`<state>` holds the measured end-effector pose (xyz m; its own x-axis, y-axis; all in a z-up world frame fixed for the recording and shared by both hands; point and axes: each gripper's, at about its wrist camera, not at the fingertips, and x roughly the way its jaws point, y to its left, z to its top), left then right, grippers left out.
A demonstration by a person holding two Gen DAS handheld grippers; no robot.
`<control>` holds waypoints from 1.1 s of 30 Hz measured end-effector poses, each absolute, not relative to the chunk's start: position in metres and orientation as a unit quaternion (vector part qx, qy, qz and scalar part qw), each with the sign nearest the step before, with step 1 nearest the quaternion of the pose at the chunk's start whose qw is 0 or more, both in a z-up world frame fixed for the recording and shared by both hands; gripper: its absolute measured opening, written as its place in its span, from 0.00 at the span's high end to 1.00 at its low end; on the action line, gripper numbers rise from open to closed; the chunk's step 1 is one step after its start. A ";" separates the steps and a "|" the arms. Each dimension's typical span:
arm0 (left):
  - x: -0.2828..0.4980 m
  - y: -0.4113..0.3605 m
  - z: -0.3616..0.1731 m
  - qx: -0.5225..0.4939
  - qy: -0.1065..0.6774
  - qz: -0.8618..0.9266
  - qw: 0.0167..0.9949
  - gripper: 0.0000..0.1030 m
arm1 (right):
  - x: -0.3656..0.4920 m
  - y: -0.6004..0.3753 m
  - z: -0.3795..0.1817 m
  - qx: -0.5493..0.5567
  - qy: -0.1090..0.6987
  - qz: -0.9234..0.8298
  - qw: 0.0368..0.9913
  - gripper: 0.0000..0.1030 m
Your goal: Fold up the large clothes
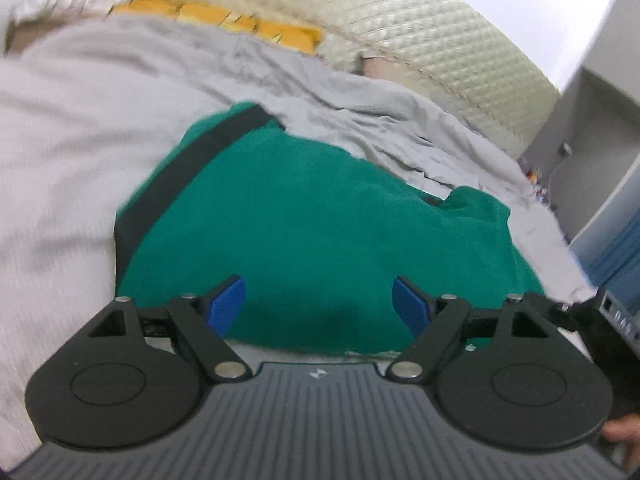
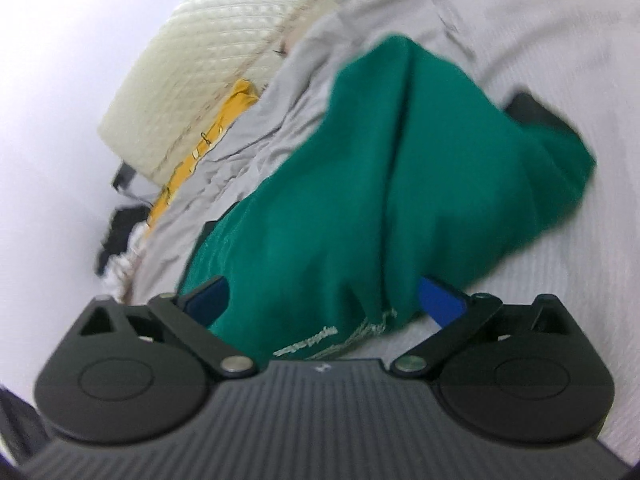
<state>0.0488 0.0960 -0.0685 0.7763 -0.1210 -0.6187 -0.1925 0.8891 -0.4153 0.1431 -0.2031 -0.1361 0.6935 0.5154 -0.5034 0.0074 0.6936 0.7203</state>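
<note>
- Bed (image 1: 72, 128), covered by a pale grey sheet (image 1: 360, 96), rumpled into creases toward the far side; cream quilted headboard (image 1: 440, 40) behind it, in both wrist views.
- Green garment (image 1: 320, 220), lying bunched on the sheet near the middle of the bed, with a black band (image 1: 192, 160) running along its left edge; in the right wrist view, heaped into a long ridge (image 2: 400, 160), pale printed lettering (image 2: 316, 344) at the near hem.
- Yellow strip of fabric (image 1: 224, 16) along the bed's far edge, just below the headboard.
- Dark and white heap (image 2: 120, 236), blurred, beyond the bed's corner; contents not identifiable.
- Left tongs (image 1: 319, 304), spread wide, blue pads (image 1: 226, 304) hovering at the near edge of the garment, nothing pinched between them.
- Right tongs (image 2: 324, 300), also spread wide, the garment's near hem lying in the gap between the pads (image 2: 440, 300); no grip visible on the cloth, contact with the left pad not determinable through the blur.
</note>
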 end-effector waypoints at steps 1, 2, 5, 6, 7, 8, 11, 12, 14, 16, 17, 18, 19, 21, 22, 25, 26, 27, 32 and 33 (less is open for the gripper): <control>0.049 0.102 -0.072 -0.258 0.337 0.018 0.905 0.15 | 0.146 -0.207 -0.142 0.386 0.369 0.152 0.832 0.00; 0.049 0.107 -0.075 -0.278 0.340 0.017 0.898 0.15 | 0.148 -0.211 -0.147 0.406 0.376 0.152 0.819 0.00; 0.052 0.122 -0.086 -0.342 0.352 0.014 0.871 0.14 | 0.153 -0.219 -0.164 0.467 0.383 0.150 0.783 0.00; 0.052 0.127 -0.090 -0.362 0.355 0.012 0.862 0.13 | 0.155 -0.221 -0.169 0.484 0.382 0.150 0.773 0.00; 0.052 0.131 -0.094 -0.379 0.357 0.009 0.854 0.13 | 0.157 -0.222 -0.173 0.498 0.380 0.150 0.765 0.00; 0.052 0.135 -0.098 -0.396 0.360 0.008 0.845 0.12 | 0.160 -0.223 -0.179 0.514 0.380 0.146 0.755 0.00; 0.054 0.146 -0.111 -0.454 0.366 0.004 0.813 0.09 | 0.168 -0.224 -0.194 0.555 0.379 0.139 0.727 0.00; 0.054 0.150 -0.115 -0.470 0.366 -0.002 0.804 0.08 | 0.171 -0.224 -0.197 0.564 0.378 0.135 0.722 0.00; 0.057 0.154 -0.121 -0.490 0.367 -0.011 0.790 0.06 | 0.176 -0.223 -0.199 0.575 0.370 0.142 0.716 0.00; 0.059 0.157 -0.129 -0.507 0.373 -0.012 0.776 0.05 | 0.178 -0.223 -0.193 0.584 0.352 0.165 0.713 0.00; 0.061 0.158 -0.134 -0.519 0.375 -0.013 0.768 0.05 | 0.178 -0.223 -0.190 0.589 0.341 0.176 0.711 0.00; 0.062 0.159 -0.139 -0.531 0.375 -0.015 0.760 0.05 | 0.179 -0.223 -0.187 0.592 0.331 0.188 0.711 0.00; 0.062 0.161 -0.143 -0.545 0.371 -0.017 0.752 0.05 | 0.179 -0.223 -0.184 0.592 0.320 0.200 0.712 0.00; 0.066 0.165 -0.148 -0.560 0.361 -0.026 0.745 0.05 | 0.181 -0.221 -0.179 0.591 0.306 0.219 0.714 0.00; 0.068 0.167 -0.150 -0.565 0.355 -0.024 0.744 0.05 | 0.181 -0.220 -0.177 0.592 0.299 0.228 0.713 0.00; 0.078 0.173 -0.157 -0.587 0.346 -0.027 0.731 0.05 | 0.181 -0.219 -0.172 0.592 0.279 0.251 0.714 0.00; 0.080 0.173 -0.159 -0.589 0.345 -0.026 0.730 0.05 | 0.181 -0.219 -0.170 0.590 0.273 0.257 0.715 0.00; 0.082 0.173 -0.163 -0.591 0.345 -0.026 0.729 0.05 | 0.180 -0.218 -0.168 0.589 0.267 0.264 0.716 0.00; 0.087 0.175 -0.165 -0.600 0.323 -0.029 0.731 0.06 | 0.178 -0.220 -0.174 0.597 0.260 0.263 0.712 0.00; 0.088 0.176 -0.162 -0.599 0.312 -0.035 0.737 0.06 | 0.180 -0.224 -0.176 0.600 0.265 0.256 0.710 0.00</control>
<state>0.0877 0.1762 -0.1616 0.8031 -0.4246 -0.4180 -0.3223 0.2805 -0.9041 0.1799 -0.2235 -0.1756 0.7289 0.6810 -0.0701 -0.0452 0.1499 0.9877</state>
